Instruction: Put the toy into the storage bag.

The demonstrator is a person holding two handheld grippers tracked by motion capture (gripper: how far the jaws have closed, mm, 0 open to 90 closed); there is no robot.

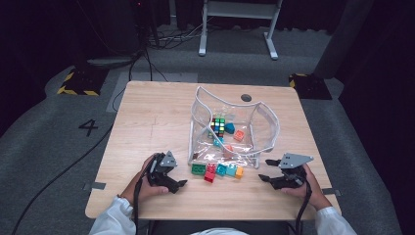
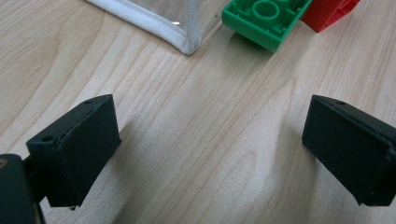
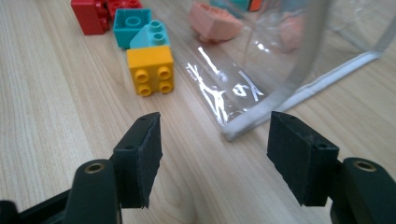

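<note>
Both black claws, the left gripper (image 1: 182,184) and right gripper (image 1: 263,170), stand apart, holding nothing, near the wooden table's (image 1: 147,122) front edge. Knobby plastic blocks (image 1: 218,170) lie beside a shiny clear bag (image 1: 230,129).

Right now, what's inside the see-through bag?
Inside the clear bag sit a colourful puzzle cube, a teal block, an orange block and a pink block. Shiny folds blur anything else there.

A green brick (image 1: 198,169), red brick (image 1: 210,173), teal brick (image 1: 221,169) and yellow brick (image 1: 239,172) lie beside the white-edged clear bag (image 1: 254,147).
</note>
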